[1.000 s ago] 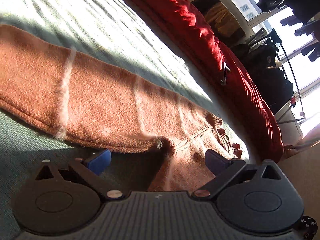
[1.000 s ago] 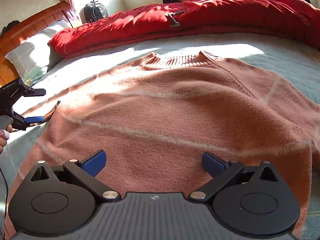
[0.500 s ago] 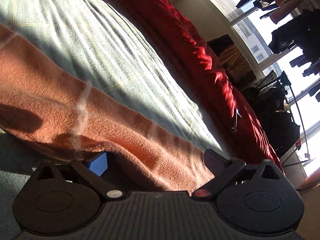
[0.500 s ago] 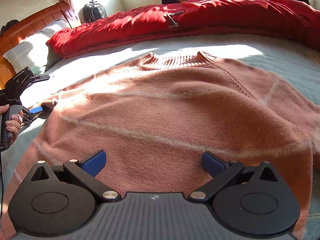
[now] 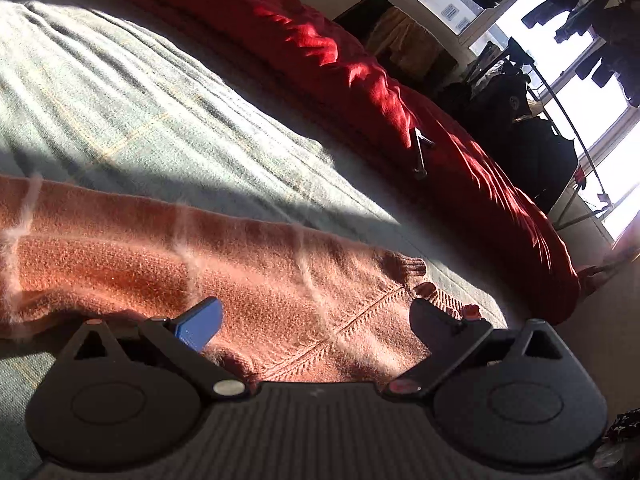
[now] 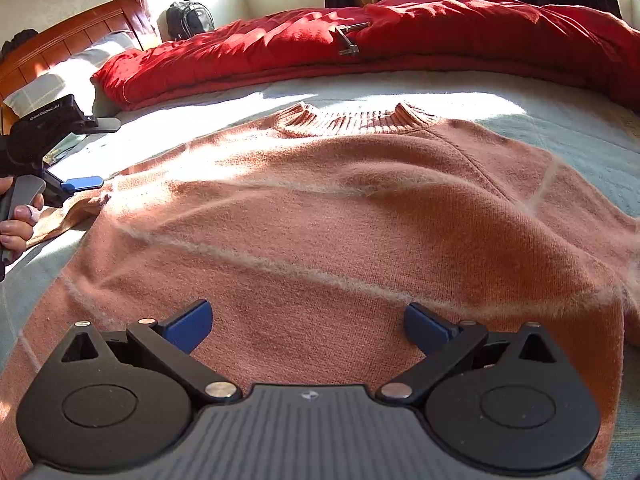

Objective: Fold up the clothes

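A salmon-pink knit sweater (image 6: 340,216) with thin pale stripes lies spread flat on the pale green bedsheet (image 6: 580,136), its ribbed collar (image 6: 352,122) pointing away from me. My right gripper (image 6: 306,322) hovers open over the sweater's lower body, nothing between its blue pads. My left gripper (image 6: 96,152), held by a hand (image 6: 16,224), stands open at the sweater's left sleeve. In the left wrist view the left gripper (image 5: 316,320) is open low over the sleeve and shoulder of the sweater (image 5: 160,256), with knit lying between its fingers.
A red quilt (image 6: 440,28) is bunched along the bed's far side with a small metal object (image 6: 348,40) on it. A wooden headboard (image 6: 68,36), a pillow (image 6: 60,76) and a backpack (image 6: 188,18) are at the left. Hanging clothes and a window (image 5: 580,80) stand beyond.
The left gripper has risen and moved inward along the sleeve toward the shoulder, staying open. The right gripper has hardly moved.
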`<act>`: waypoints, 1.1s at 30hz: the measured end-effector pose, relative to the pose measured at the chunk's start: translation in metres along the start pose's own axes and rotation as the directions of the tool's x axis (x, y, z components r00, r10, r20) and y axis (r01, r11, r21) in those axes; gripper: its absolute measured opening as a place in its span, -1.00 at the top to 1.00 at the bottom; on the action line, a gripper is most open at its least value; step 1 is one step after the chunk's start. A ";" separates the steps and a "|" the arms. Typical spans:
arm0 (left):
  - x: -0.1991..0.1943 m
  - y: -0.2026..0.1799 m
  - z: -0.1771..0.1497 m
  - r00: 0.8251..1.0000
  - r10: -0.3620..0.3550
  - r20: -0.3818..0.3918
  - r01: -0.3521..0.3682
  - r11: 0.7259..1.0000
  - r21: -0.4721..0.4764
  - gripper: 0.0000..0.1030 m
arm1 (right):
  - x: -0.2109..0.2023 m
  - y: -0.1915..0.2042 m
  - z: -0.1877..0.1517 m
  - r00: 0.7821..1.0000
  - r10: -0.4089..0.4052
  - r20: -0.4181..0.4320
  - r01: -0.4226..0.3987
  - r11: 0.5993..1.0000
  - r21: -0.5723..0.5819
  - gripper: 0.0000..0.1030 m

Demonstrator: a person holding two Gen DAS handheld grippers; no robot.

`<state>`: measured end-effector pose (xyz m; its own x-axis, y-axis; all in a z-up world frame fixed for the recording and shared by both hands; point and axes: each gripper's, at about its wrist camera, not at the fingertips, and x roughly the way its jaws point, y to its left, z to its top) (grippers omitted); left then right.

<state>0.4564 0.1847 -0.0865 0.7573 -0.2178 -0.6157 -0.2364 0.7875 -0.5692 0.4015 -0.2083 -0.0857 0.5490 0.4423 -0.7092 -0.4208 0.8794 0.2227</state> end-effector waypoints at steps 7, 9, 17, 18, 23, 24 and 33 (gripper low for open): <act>-0.004 -0.007 -0.031 0.991 0.086 -0.103 -0.066 0.981 0.183 -0.92 | 0.000 0.001 -0.001 1.000 -0.008 -0.002 0.008 1.000 -0.014 -1.00; -0.013 -0.011 -0.023 0.990 0.105 -0.092 -0.088 0.981 0.173 -0.92 | 0.000 0.000 0.000 1.000 -0.006 -0.002 0.006 1.000 -0.009 -1.00; 0.010 -0.024 -0.022 0.983 -0.053 -0.177 0.071 0.993 0.099 -0.93 | 0.001 0.001 -0.001 1.000 -0.013 -0.002 0.013 1.000 -0.018 -1.00; 0.015 -0.021 -0.026 0.982 -0.039 -0.183 0.062 0.991 0.121 -0.92 | 0.001 0.001 -0.001 1.000 -0.012 -0.002 0.012 1.000 -0.017 -1.00; 0.000 -0.014 -0.031 0.980 -0.047 -0.191 0.067 0.993 0.098 -0.92 | 0.000 0.000 -0.001 1.000 -0.006 -0.002 0.006 1.000 -0.010 -1.00; -0.006 -0.015 -0.033 0.980 -0.044 -0.192 0.064 0.993 0.098 -0.92 | 0.000 -0.001 -0.001 1.000 -0.005 -0.002 0.005 1.000 -0.009 -1.00; -0.058 0.005 -0.037 0.986 -0.013 -0.165 0.032 0.993 0.115 -0.92 | -0.001 -0.002 0.000 1.000 0.002 0.003 -0.002 1.000 0.001 -1.00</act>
<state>0.3889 0.1795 -0.0737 0.6491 -0.3201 -0.6900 -0.1407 0.8409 -0.5225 0.4013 -0.2107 -0.0855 0.5501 0.4446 -0.7069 -0.4212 0.8787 0.2249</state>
